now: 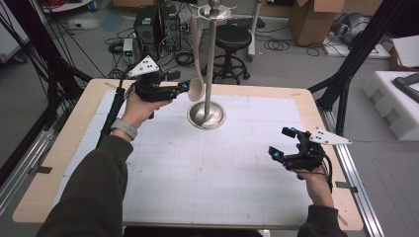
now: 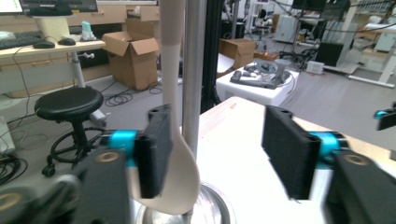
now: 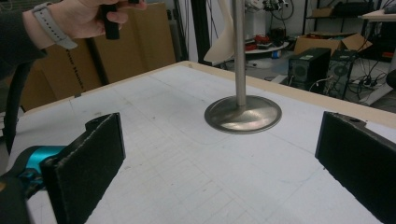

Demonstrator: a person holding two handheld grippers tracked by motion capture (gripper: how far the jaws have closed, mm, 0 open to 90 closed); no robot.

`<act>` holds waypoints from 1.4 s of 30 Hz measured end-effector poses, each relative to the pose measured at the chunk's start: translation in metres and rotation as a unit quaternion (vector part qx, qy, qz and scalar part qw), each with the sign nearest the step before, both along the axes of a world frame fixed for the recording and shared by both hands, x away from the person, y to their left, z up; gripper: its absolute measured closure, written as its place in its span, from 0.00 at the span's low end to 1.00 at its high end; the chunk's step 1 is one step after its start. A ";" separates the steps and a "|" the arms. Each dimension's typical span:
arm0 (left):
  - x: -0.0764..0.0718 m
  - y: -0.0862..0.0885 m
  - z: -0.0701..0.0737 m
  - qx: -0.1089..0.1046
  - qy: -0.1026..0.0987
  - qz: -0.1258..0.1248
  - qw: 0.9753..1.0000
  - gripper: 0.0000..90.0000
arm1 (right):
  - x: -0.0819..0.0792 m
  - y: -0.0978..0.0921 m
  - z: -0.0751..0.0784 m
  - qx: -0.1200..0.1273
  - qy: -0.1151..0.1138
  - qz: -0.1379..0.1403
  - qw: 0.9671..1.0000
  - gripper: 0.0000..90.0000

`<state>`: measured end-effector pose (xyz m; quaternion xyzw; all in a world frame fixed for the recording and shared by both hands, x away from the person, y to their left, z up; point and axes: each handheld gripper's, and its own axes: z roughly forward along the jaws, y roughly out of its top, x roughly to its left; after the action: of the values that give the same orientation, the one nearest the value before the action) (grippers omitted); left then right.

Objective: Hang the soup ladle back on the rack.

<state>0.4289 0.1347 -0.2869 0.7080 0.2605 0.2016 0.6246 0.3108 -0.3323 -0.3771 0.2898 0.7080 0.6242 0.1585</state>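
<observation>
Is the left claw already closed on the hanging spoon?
No, the left claw is open; the spoon hangs beside one jaw, ungripped.

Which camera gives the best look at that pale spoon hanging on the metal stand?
The high view: the spoon shows whole, hanging from the stand with its bowl down by the left gripper. The left gripper view shows its lower handle and bowl close up, partly behind a jaw. The right gripper view catches part of it.
</observation>
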 end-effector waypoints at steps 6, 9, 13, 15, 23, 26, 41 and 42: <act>-0.011 0.015 -0.002 0.008 -0.004 0.012 1.000 0.13 | 0.001 0.003 -0.001 -0.005 0.000 0.002 1.000 0.00; -0.017 0.022 -0.003 0.003 -0.008 0.011 1.000 0.03 | 0.001 0.004 -0.001 -0.008 0.004 0.003 1.000 0.00; -0.026 0.031 -0.003 -0.003 -0.016 0.008 1.000 0.02 | 0.003 0.005 -0.002 -0.008 0.005 0.004 1.000 0.00; -0.030 0.035 -0.004 0.001 -0.019 0.008 1.000 0.02 | 0.003 0.006 -0.002 -0.011 0.007 0.005 1.000 0.00; -0.050 0.051 -0.025 0.008 -0.053 0.010 0.999 0.02 | 0.003 0.006 -0.002 -0.011 0.006 0.005 1.000 0.00; -0.059 0.059 -0.039 0.018 -0.054 0.018 0.998 0.02 | 0.002 0.007 -0.002 -0.011 0.003 0.006 1.000 0.00; -0.084 0.105 -0.066 0.003 -0.048 0.045 0.998 0.02 | 0.003 0.013 -0.004 -0.022 0.006 0.007 1.000 0.00; -0.087 0.106 -0.068 0.011 -0.045 0.043 0.998 0.02 | 0.003 0.014 -0.004 -0.023 0.008 0.007 1.000 0.00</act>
<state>0.3419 0.2402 -0.3554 0.6933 0.2599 0.2627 0.6187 0.3135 -0.3186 -0.3807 0.2855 0.7254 0.6069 0.1551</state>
